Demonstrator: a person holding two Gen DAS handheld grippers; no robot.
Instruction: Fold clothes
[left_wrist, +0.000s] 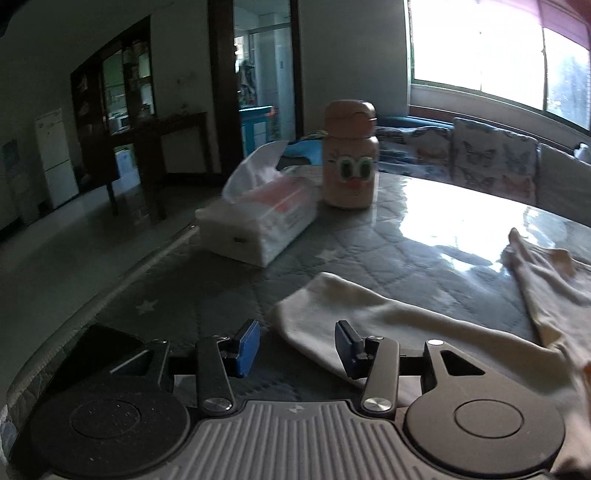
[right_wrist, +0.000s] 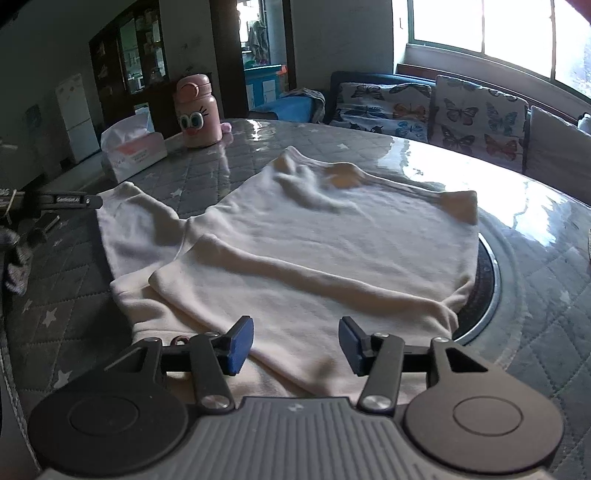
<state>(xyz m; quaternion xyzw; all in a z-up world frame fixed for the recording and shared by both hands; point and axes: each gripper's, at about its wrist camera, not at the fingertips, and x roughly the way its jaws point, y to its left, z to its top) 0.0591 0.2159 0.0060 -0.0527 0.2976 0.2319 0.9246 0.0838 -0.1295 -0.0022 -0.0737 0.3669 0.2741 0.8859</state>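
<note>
A cream long-sleeved top lies spread on the quilted grey table cover. One sleeve is folded across the body; the other sleeve stretches out to the left. My right gripper hovers open over the near hem, nothing between its blue pads. In the left wrist view, my left gripper stands open just above the cuff end of the outstretched sleeve, holding nothing. The left gripper's dark body shows at the left edge of the right wrist view.
A pink cartoon-face bottle and a tissue pack stand at the table's far left. A round metal-rimmed inset shows under the top's right edge. A dark phone lies near the left gripper. A butterfly-print sofa stands behind.
</note>
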